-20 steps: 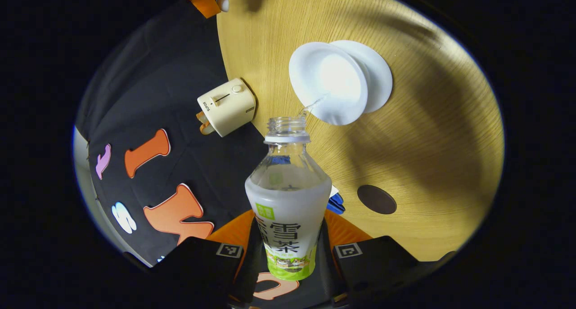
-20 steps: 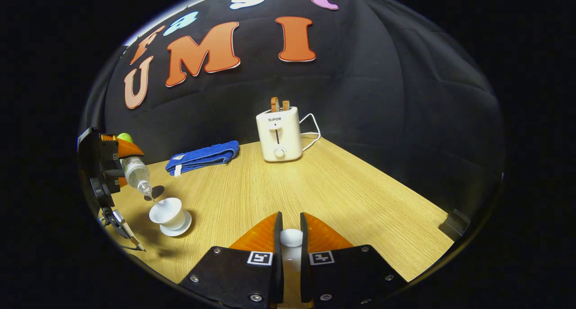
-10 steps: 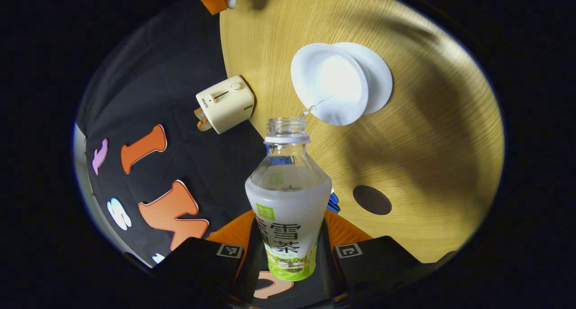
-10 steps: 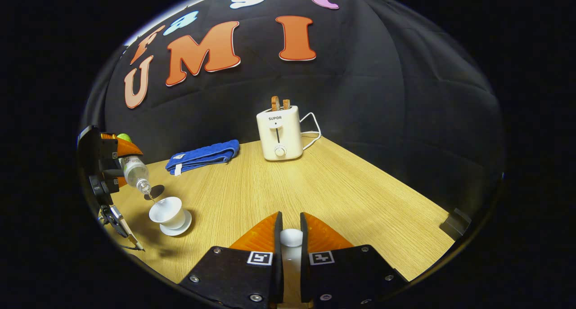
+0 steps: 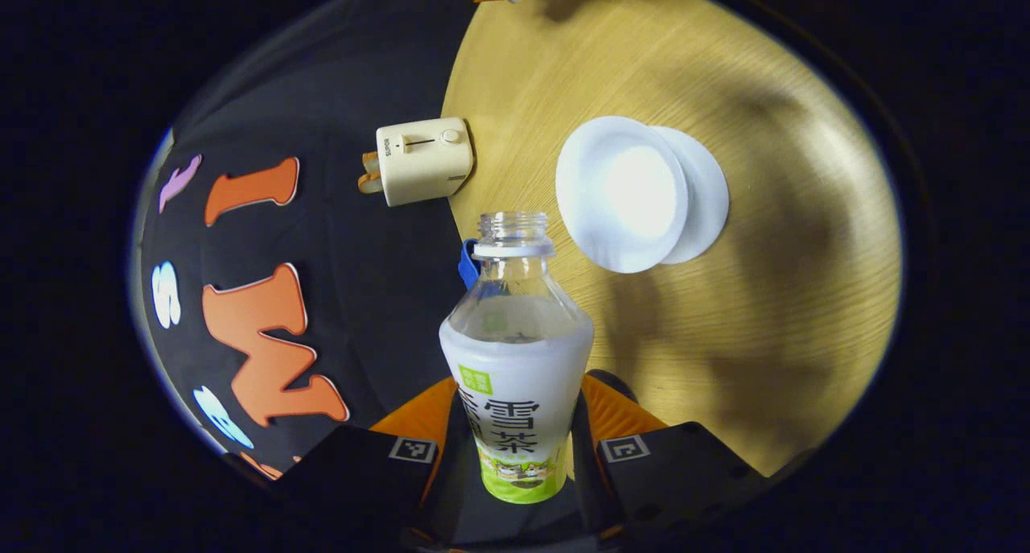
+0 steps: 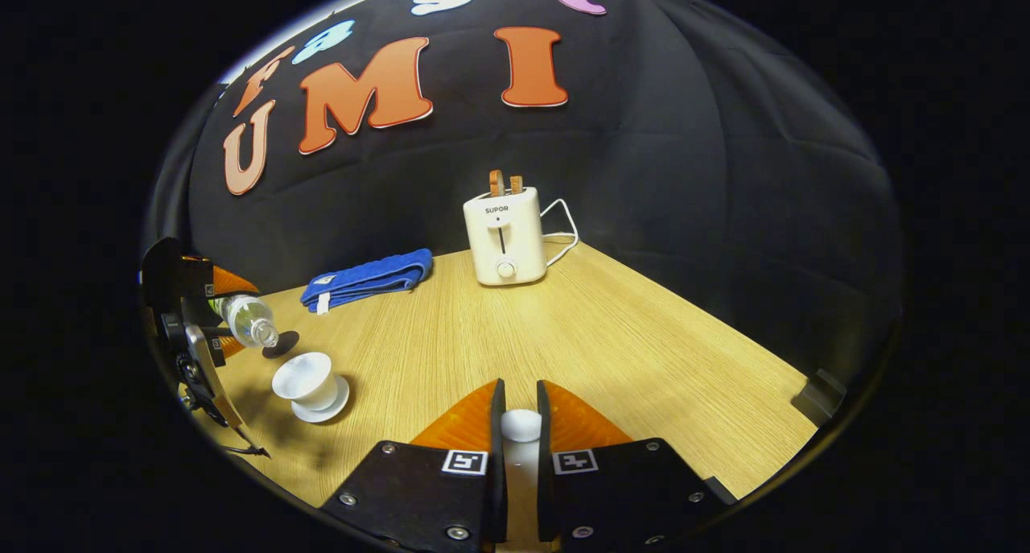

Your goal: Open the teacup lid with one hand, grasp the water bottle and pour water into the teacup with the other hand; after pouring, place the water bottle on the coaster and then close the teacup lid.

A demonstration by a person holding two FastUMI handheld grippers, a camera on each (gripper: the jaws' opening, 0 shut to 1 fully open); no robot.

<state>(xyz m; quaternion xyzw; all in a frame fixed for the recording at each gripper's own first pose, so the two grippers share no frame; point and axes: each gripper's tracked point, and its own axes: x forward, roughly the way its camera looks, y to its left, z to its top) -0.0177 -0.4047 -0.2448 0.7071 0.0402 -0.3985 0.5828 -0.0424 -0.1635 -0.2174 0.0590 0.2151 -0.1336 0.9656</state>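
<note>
- Left gripper (image 5: 515, 448) clamped on bottle (image 5: 515, 360), both fingers against its labelled body; cap off, neck tilted over table (image 5: 724, 336), just short of cup (image 5: 624, 191).
- Cup open, on saucer (image 5: 708, 195).
- Right gripper (image 6: 521, 456) closed on white lid (image 6: 521, 426), above table, well apart from cup.
- Coaster (image 6: 283, 344) just behind cup, below bottle mouth.
- Toaster (image 6: 504, 235) and towel (image 6: 366, 278) by wall.

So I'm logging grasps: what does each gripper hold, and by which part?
The left gripper clamps the water bottle by its labelled lower body. The right gripper pinches the teacup lid by its knob.
</note>
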